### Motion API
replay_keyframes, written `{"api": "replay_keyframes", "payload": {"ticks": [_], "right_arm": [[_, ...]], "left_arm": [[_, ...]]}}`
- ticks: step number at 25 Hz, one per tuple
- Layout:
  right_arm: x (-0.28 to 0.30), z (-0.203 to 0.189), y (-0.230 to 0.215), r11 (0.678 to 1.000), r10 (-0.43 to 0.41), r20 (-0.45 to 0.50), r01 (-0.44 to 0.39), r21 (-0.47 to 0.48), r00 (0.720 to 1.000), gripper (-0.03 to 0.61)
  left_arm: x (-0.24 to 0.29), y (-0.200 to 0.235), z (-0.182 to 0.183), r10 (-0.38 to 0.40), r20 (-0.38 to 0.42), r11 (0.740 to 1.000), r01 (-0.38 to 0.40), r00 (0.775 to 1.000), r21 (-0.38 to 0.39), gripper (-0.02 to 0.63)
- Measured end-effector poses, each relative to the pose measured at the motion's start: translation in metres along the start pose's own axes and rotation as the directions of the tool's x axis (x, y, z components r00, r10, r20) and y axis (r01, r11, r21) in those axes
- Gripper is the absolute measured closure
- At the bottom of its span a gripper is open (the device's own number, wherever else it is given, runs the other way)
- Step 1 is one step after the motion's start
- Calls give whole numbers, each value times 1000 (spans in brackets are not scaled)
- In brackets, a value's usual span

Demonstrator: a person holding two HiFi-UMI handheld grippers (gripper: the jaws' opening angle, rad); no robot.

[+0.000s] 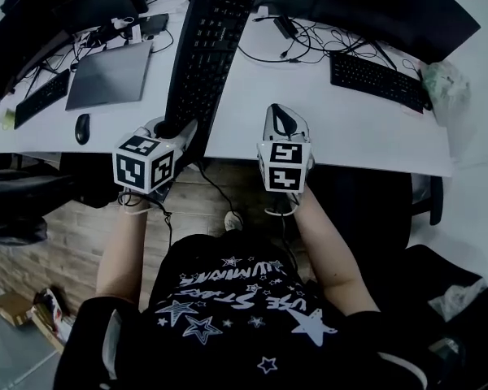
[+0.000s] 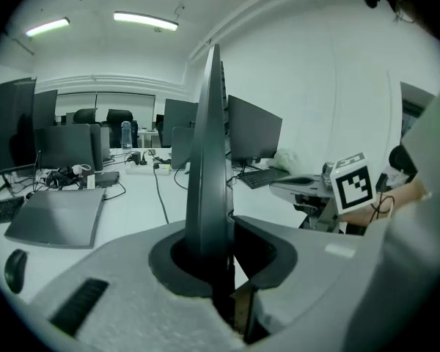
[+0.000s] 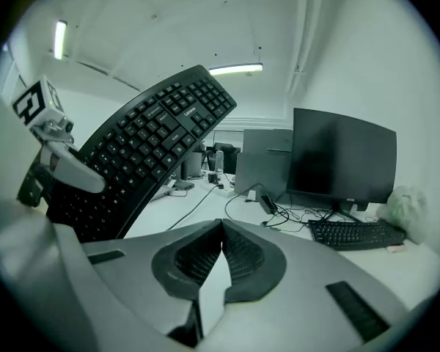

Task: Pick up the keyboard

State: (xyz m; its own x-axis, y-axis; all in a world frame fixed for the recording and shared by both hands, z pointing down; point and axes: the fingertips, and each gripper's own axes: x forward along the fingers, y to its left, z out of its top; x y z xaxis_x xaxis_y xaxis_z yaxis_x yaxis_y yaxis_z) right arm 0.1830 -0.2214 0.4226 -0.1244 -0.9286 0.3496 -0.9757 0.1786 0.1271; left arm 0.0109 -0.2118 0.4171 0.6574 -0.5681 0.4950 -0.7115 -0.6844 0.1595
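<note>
**Finding 1: position of the task's thing.** The keyboard [image 1: 210,47] is off the desk [image 1: 333,128]. It is steeply tilted, key face turned to the right. Its long axis runs away from the person across the desk, and the far end rises well above the desk top. The near end sits over the desk's near edge. The head view is dim there, so we judge, without being certain, that no part of it touches the desk.

**Finding 2: left gripper.** The left gripper [image 1: 175,128] is clamped on the near end of the keyboard. In the left gripper view the keyboard [image 2: 209,160] stands edge-on between the jaws of the left gripper [image 2: 220,251], with both pads pressed against it. This is the only hold on it.

**Finding 3: right gripper.** The right gripper [image 1: 283,120] hangs over the desk's near edge, just to the right of the keyboard and apart from it. Its own view shows the right gripper [image 3: 220,248] with jaws fully together and nothing between them. The keyboard [image 3: 147,145] leans away to its upper left.

**Assessment.** We judge the pick-up essentially achieved, on a one-ended grip. The whole length of the keyboard overhangs beyond the left gripper, so the load acts as a long lever on that clamp. The unsupported span lies to the left of the right gripper, which is the only spare one. It would have to open before it could give support.
</note>
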Motion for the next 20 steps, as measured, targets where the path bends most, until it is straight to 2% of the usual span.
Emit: {"api": "replay_keyframes", "payload": {"ticks": [6,13,20], "right_arm": [[-11,-17,19,999,50,-50,-50,10,997,571],[-45,-34,42,993,49,-115,-36,111,992,571],[-89,-39,71,988,39,-123,-20,155,992,571]], "left_arm": [[-20,-21,-23,-84,45,995,86,995,-45,532],[-61,-35,-58,-115,52,991,119,992,-69,532],[-111,-46,-89,-137,72,984,144,988,-104,532]]}}
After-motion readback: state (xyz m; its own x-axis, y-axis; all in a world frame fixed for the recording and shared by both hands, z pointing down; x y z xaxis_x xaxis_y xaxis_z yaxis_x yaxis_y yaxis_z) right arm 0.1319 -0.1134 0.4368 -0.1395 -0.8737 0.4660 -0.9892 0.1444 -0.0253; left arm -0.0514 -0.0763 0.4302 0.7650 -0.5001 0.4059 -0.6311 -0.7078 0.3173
